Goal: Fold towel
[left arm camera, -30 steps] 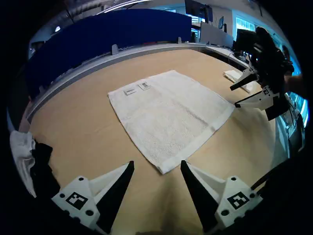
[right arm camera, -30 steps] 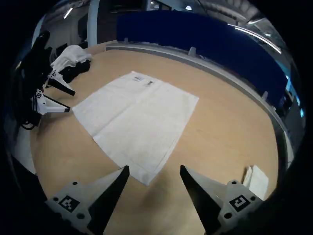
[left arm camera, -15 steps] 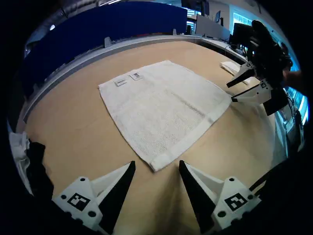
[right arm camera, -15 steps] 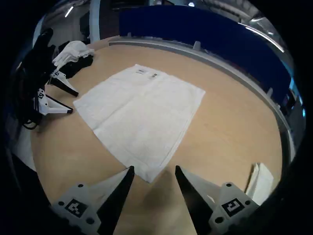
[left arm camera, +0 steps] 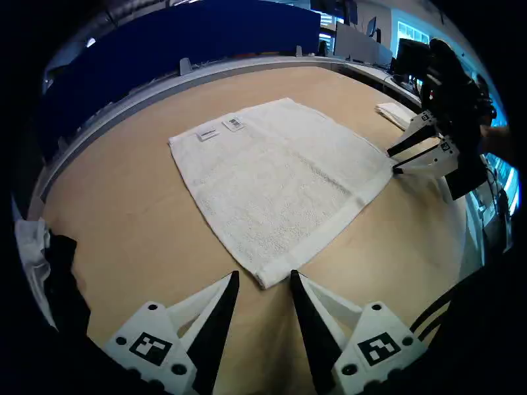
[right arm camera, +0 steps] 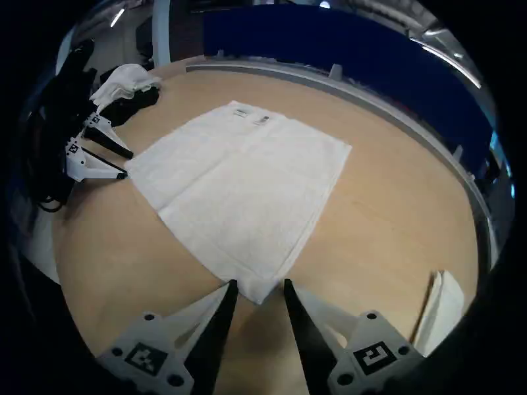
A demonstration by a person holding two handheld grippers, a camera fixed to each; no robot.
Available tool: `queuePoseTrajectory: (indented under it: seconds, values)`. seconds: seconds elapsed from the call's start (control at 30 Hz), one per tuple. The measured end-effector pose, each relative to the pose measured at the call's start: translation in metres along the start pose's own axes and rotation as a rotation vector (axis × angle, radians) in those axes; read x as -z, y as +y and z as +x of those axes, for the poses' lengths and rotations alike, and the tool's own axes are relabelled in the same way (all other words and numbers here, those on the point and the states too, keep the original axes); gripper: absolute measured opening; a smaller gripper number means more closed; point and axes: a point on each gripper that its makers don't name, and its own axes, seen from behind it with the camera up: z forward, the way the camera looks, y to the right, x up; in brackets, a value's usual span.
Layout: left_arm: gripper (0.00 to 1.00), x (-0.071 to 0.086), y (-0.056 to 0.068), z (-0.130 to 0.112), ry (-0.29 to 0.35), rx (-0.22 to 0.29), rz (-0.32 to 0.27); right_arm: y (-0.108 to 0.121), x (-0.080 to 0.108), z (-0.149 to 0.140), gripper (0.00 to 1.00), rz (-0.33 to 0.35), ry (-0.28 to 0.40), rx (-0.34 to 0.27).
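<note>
A white towel [left arm camera: 277, 178] lies flat on the wooden table [left arm camera: 118, 197], with two small labels near its far edge. In the left gripper view its near corner lies between the tips of my left gripper [left arm camera: 263, 278], which is open with a narrow gap. The right gripper view shows another corner of the towel [right arm camera: 244, 191] between the tips of my right gripper [right arm camera: 258, 287], also open and narrow. Each gripper also appears at the towel's side in the other's view: the right gripper [left arm camera: 394, 162] held by a hand, and the left gripper [right arm camera: 128, 166].
A folded white cloth [left arm camera: 395, 113] [right arm camera: 441, 309] rests near the table's edge. A heap of white and black clothes [left arm camera: 39, 263] [right arm camera: 128, 89] lies at the opposite end. A blue partition [left arm camera: 184, 39] runs along the far side.
Both grippers have moved forward onto the towel's corners. Their fingers have narrowed around those corners.
</note>
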Motion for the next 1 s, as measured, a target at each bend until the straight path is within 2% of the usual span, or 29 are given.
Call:
queuePoseTrajectory:
  seconds: [0.17,0.3,0.37,0.43,0.57,0.7,1.0]
  values:
    - [0.51,0.000,0.000,-0.001,-0.003,-0.003,0.002,-0.006,-0.001,-0.001,0.37,0.023,-0.002,-0.002]
    - [0.34,-0.001,-0.001,-0.001,-0.009,0.003,0.008,-0.008,0.000,-0.001,0.32,0.032,-0.003,-0.007]
    - [0.31,-0.001,-0.001,-0.001,-0.011,0.008,0.009,-0.008,0.000,-0.001,0.31,0.033,-0.004,-0.008]
    - [0.21,-0.002,-0.002,-0.001,-0.013,0.011,0.014,-0.007,0.000,-0.001,0.29,0.034,-0.006,-0.010]
    - [0.14,-0.002,-0.003,-0.001,-0.015,0.016,0.021,-0.007,0.000,0.000,0.24,0.037,-0.010,-0.014]
    - [0.10,0.000,-0.001,-0.002,-0.016,0.024,0.021,-0.006,0.001,0.003,0.21,0.036,-0.005,-0.010]
    - [0.10,0.006,0.007,0.004,0.003,0.071,0.012,-0.002,0.008,0.009,0.19,0.034,0.016,-0.024]
